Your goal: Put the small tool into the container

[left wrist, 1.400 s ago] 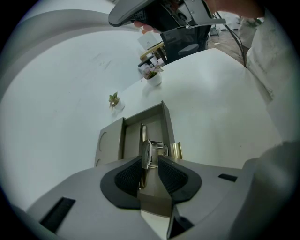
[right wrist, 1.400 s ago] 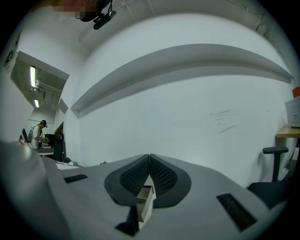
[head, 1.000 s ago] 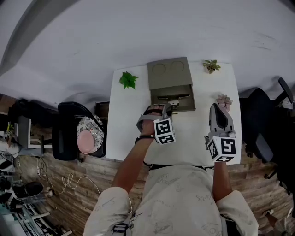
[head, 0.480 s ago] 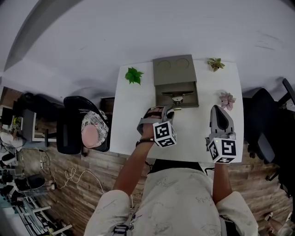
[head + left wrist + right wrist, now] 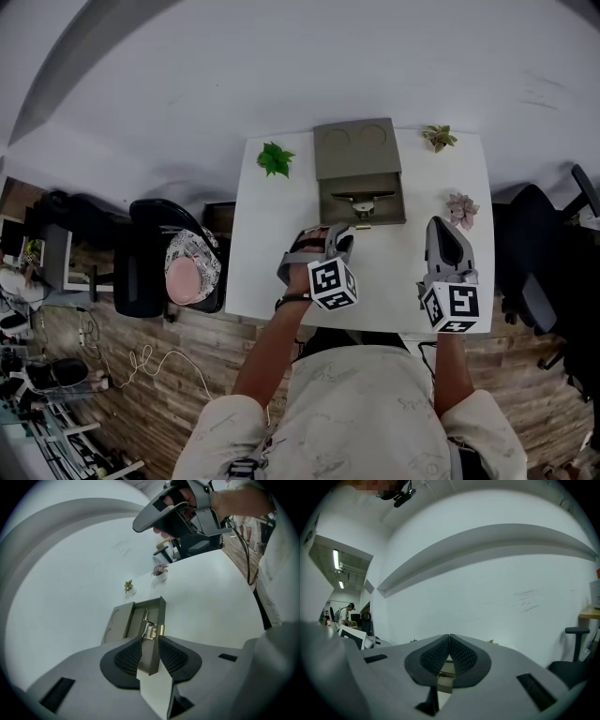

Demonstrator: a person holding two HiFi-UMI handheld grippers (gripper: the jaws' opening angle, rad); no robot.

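L gripper (image 5: 340, 232) sits just short of the container's near wall, jaws apart w/ nothing btwn them; in the left gripper view its pads (image 5: 126, 654) frame the container's near corner; L gripper (image 5: 150, 640) is clear of the small tool.

Small tool (image 5: 361, 202), a silvery metal piece, lies flat inside the container's (image 5: 359, 150) near, sunken compartment, touching neither gripper; same small tool (image 5: 149, 629) shows just beyond the pads, w/ a brass-coloured bit (image 5: 161, 630) beside it at the container's (image 5: 119, 623) near wall; container's far part has two round recesses.

R gripper (image 5: 442, 225) is well right of the container, off its near-right corner, jaws closed tip to tip, holding nothing; R gripper (image 5: 449, 637) points over the container twd a white wall.

Container stands at the far edge of a white table (image 5: 267, 253); green leafy sprig (image 5: 275, 159) just left of the container; small plant (image 5: 438, 137) right of its far corner; pinkish succulent (image 5: 461, 206) right of its near part; black chair (image 5: 150, 258) well left of the container, off the table.
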